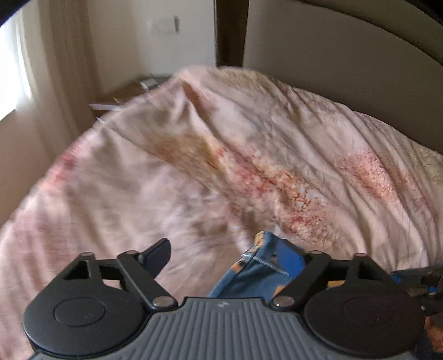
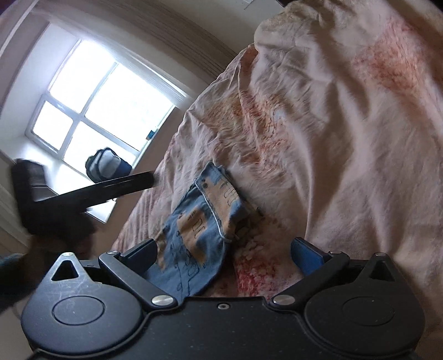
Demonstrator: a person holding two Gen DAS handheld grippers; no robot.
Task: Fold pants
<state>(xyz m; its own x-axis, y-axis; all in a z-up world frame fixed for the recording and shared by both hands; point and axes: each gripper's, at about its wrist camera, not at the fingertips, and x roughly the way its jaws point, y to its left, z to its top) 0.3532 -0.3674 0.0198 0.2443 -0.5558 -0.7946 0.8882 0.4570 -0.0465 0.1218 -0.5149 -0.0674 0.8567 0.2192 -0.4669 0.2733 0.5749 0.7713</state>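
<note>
Both grippers are spread and hold nothing. The folded pants (image 2: 205, 221) lie on the bed cover (image 2: 346, 138) just ahead of the right gripper (image 2: 229, 254), beside the left gripper's (image 1: 229, 254) right finger.

A bed cover (image 1: 171, 177), pale pink with red and orange blotched print, lies rumpled across the bed and fills most of both views. A padded headboard (image 1: 346, 55) in beige stands at the far side of the bed. A dark wooden post (image 1: 231, 30) rises against the far wall, left of the headboard. A bedside table (image 1: 124, 97) stands at the far left corner of the bed and carries flat pale items, too blurred to identify. A wall switch plate (image 1: 163, 26) is mounted above that table. A cream curtain (image 1: 66, 55) hangs at the left. A multi-pane window (image 2: 94, 102) admits bright daylight. A blue and grey bag (image 2: 108, 164) rests on the window sill.
</note>
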